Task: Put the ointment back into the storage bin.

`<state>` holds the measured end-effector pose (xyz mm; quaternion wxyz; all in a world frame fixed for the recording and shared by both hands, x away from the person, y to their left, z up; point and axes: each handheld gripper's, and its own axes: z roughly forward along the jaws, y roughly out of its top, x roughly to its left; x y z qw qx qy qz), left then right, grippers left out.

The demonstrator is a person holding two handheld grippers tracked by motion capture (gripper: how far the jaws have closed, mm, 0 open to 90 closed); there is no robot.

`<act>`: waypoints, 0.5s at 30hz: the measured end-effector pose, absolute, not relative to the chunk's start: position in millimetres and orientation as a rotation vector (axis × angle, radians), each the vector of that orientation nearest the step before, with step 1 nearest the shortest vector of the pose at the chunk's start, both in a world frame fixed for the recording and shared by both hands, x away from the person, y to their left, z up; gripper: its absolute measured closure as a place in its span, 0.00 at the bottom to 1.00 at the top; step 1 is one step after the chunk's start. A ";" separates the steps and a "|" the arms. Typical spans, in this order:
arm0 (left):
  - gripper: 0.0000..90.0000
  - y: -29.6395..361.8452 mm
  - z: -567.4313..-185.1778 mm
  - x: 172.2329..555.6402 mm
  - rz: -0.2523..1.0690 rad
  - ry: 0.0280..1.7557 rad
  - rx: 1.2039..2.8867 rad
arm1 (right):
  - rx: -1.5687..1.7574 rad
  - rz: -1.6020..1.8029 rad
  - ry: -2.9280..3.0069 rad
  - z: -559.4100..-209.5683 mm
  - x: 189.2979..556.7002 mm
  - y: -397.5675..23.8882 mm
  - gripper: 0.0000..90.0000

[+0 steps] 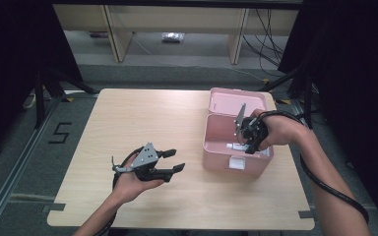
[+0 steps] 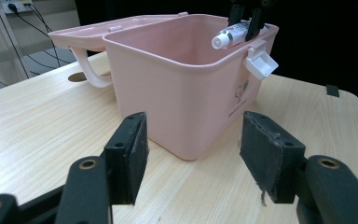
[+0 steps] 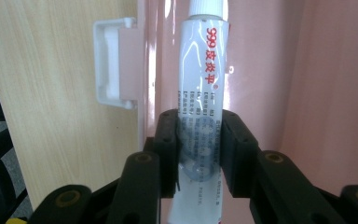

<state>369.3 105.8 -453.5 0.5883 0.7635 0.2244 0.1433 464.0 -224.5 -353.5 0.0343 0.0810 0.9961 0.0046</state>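
pink box (image 1: 234, 147) set toward the right edge of the table (image 1: 128, 123), lid (image 1: 237, 102) laid back open behind it, white latch (image 2: 260, 60) hanging at the near rim. broad bare wood left of the box and in front of it. right gripper (image 1: 250, 140) poised over the open box, clenched on a white tube (image 3: 200, 116), pads pressing both sides of the lower part, cap end pointing away along the inner wall. tube glossy, white cap, red lettering down its length, fine grey print below. left gripper (image 1: 173, 161) held just above the table left of the box, well apart from it, jaws released, nothing between them. pale wood-grain top, rounded corners. grey floor around, black drapes at both sides, cables trailing at the far right.
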 end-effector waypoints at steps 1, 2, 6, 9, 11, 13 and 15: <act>0.46 106.2 -453.0 368.7 0.339 0.528 1.788 | 0.253 0.014 3.066 -353.8 464.2 -224.4 0.79; 0.46 106.1 -453.0 368.7 0.339 0.528 1.788 | 0.248 0.025 3.066 -354.8 464.7 -224.4 0.79; 0.46 105.7 -453.8 369.0 0.334 0.522 1.779 | 0.247 0.014 3.069 -356.2 466.3 -224.4 0.79; 0.46 106.3 -453.4 368.5 0.339 0.527 1.790 | 0.189 0.045 3.071 -358.2 469.0 -223.9 0.79; 0.46 106.2 -453.5 368.4 0.338 0.528 1.790 | 0.265 0.006 3.069 -358.1 466.4 -223.6 0.79; 0.46 106.2 -453.4 368.4 0.338 0.527 1.789 | 0.268 0.006 3.070 -359.2 466.9 -223.4 0.79; 0.46 106.3 -453.5 368.8 0.337 0.525 1.785 | 0.268 0.011 3.077 -360.2 467.7 -223.6 0.79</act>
